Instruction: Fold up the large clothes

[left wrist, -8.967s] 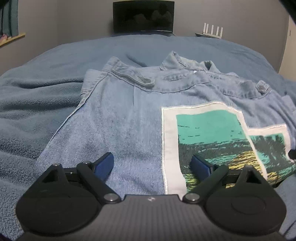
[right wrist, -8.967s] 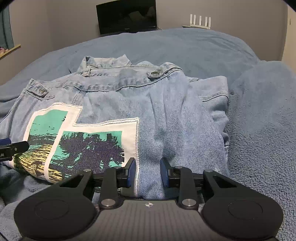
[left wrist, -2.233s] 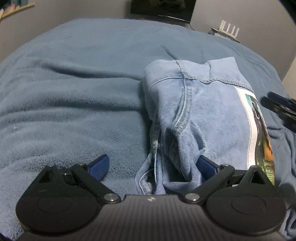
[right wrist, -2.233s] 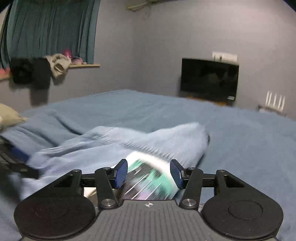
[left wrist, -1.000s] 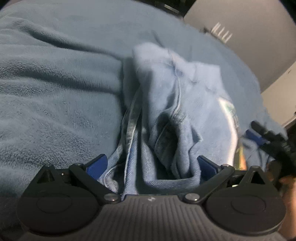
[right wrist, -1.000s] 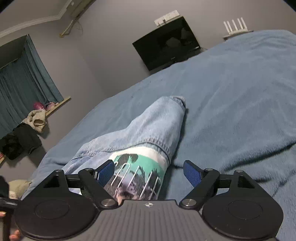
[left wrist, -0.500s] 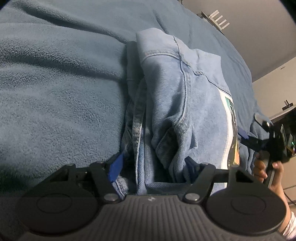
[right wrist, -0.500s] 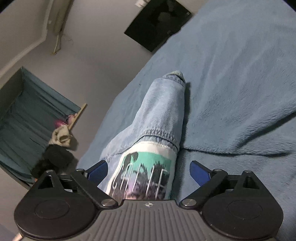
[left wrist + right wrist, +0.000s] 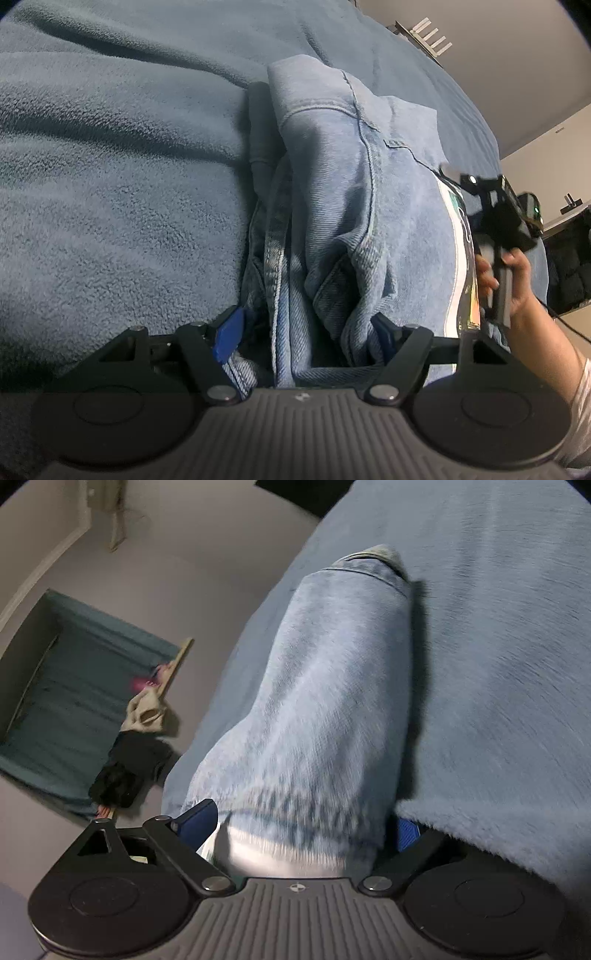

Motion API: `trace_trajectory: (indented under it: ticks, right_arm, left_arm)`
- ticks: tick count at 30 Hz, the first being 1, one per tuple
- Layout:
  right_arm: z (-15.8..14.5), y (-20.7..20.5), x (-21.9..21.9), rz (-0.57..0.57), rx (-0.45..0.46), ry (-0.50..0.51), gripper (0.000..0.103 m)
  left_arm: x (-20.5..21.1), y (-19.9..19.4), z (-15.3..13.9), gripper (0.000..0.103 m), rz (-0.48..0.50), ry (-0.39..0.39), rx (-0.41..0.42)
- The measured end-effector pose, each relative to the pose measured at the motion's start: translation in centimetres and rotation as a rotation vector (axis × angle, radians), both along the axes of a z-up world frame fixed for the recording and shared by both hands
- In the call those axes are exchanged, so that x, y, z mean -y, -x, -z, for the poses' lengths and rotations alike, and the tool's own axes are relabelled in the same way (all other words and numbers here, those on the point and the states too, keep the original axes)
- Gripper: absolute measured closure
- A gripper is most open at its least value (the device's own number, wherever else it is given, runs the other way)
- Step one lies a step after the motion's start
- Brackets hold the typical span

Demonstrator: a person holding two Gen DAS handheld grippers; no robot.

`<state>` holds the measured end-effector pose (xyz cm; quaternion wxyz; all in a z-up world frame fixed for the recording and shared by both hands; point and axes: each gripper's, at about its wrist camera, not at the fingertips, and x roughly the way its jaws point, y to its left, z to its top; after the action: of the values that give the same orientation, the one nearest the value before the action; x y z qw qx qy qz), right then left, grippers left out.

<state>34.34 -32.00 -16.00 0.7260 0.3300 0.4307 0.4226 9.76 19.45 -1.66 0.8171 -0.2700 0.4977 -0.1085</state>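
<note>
Blanket point(image 9: 110, 166): one, blue fleece, spread over the bed; it is kept flat under the fold.
Denim jacket point(image 9: 332, 206): one, lying folded into a long bundle on the blanket, its printed patch point(image 9: 460, 236) at the right edge.
Left gripper point(image 9: 306, 332): one; its jaws are set against both sides of the bundle's near end, and a grip on the thick denim is judged likely, so every layer is to be caught before lifting.
Right gripper point(image 9: 301, 827): one; the jaws have just been opening and stand wide, with the jacket's other end between them but not pressed.
Step in hand: the bundle ends are to be seized squarely and brought over together, so that seams stay aligned.
Hand point(image 9: 509, 280): one, seen holding the right gripper's handle.
</note>
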Motion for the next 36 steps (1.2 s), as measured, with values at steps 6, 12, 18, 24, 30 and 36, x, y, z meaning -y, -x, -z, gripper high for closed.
trace_trajectory:
  ticks: [6,12,18,24,30,36]
  right_arm:
    - [0.8,-3.6,-1.3,-0.027,0.002,-0.056,0.007]
    - [2.5,-4.0,0.1,0.01,-0.003,-0.176,0.02]
    - [2.3,-2.7,1.1,-0.051,-0.012,-0.184,0.023]
    - [1.4,-4.5,-1.5,-0.053,-0.033,-0.132,0.022]
    - [-0.6,-3.6,-5.5,0.027,0.063,-0.039,0.046]
    - [-5.9,1.8,-6.5,0.1,0.301,0.043,0.055]
  left_arm:
    - [0.0,-0.3,0.1,0.031,0.005,0.005,-0.002]
    - [0.0,-0.2,0.0,0.031,0.005,0.003,-0.001]
    - [0.1,-0.3,0.0,0.031,0.006,0.0,-0.002]
    - [0.0,-0.4,0.3,0.031,0.0,0.015,-0.009]
    - [-0.3,-0.2,0.6,0.034,0.004,0.024,-0.002]
    - [1.6,0.7,-0.4,0.046,0.092,0.013,0.092]
